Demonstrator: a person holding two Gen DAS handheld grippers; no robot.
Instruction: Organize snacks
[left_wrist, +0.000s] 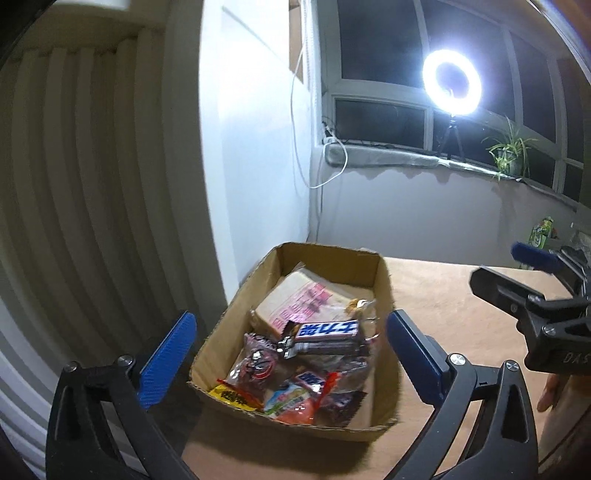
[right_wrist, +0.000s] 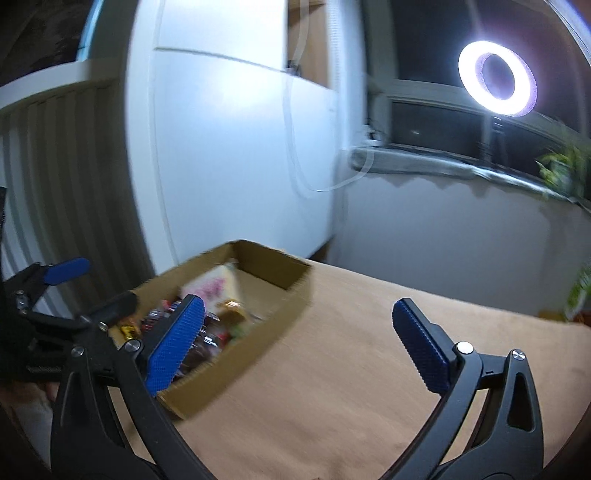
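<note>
A cardboard box (left_wrist: 384, 295) sits on the tan desk (left_wrist: 461, 332), close to the white wall at the desk's far left corner. It is filled with wrapped snacks (left_wrist: 295, 369): a large flat pink-printed packet (left_wrist: 303, 299) leans at the far end, a dark bar with a blue-and-white label (left_wrist: 327, 334) lies across the middle, and smaller packets in yellow, orange and clear wrap crowd the near end.

The left hand-held gripper (left_wrist: 288, 362) hangs above the near end of the box with its blue pads spread wide, one on each side of the box, and nothing between them but the box below. It touches no snack.

The right hand-held gripper (right_wrist: 306, 343) is also spread wide and empty. In its own blurred view its left pad (right_wrist: 177, 343) overlaps the near right wall of the box, while the other pad stands over bare desk. In the left wrist view it (left_wrist: 532, 280) shows at the right edge, above the desk and apart from the box.

A lit ring light (left_wrist: 452, 83) stands on the windowsill, with a potted plant (left_wrist: 511, 151) further right.
</note>
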